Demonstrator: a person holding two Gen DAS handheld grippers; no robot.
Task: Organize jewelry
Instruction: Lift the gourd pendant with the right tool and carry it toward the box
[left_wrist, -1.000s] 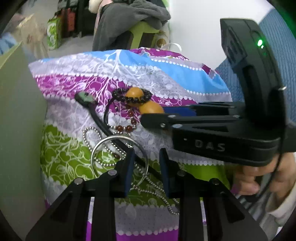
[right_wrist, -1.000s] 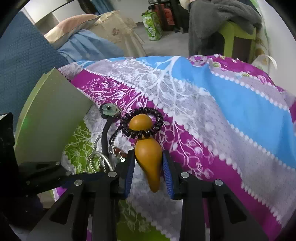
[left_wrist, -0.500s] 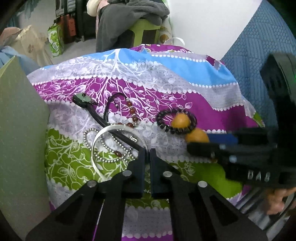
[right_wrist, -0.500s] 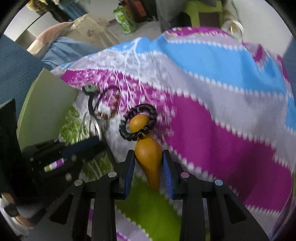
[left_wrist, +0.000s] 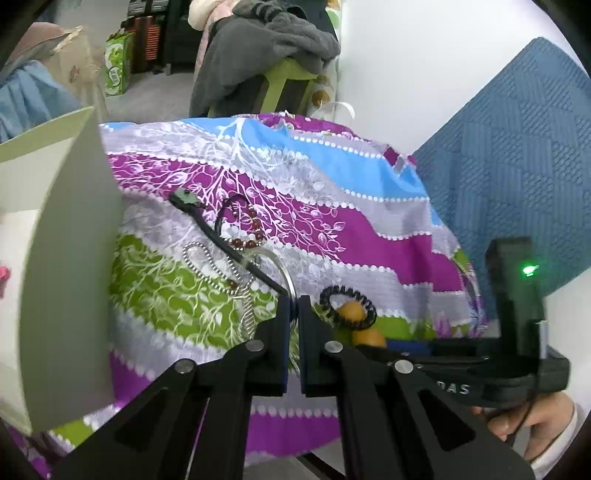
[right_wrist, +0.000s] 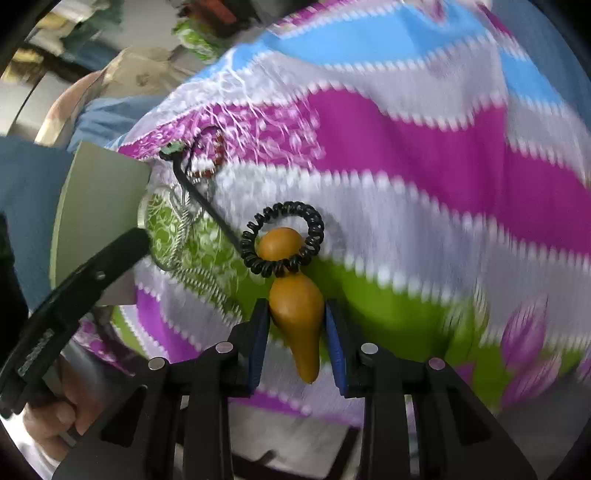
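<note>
Two pieces are gripped, left gripper (left_wrist: 291, 314) jaws closed on silver bangle (left_wrist: 286, 277), right gripper (right_wrist: 293, 325) jaws clamping gourd pendant (right_wrist: 295, 306); bead bracelet (left_wrist: 245, 230), ball chain (left_wrist: 210, 269) remain unsorted on patterned cloth (left_wrist: 332, 184)

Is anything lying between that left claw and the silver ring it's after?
No. The left claw is already shut on the silver ring, so nothing sits between them. But a black cord and a bead chain lie tangled across the ring and may drag along.
</note>
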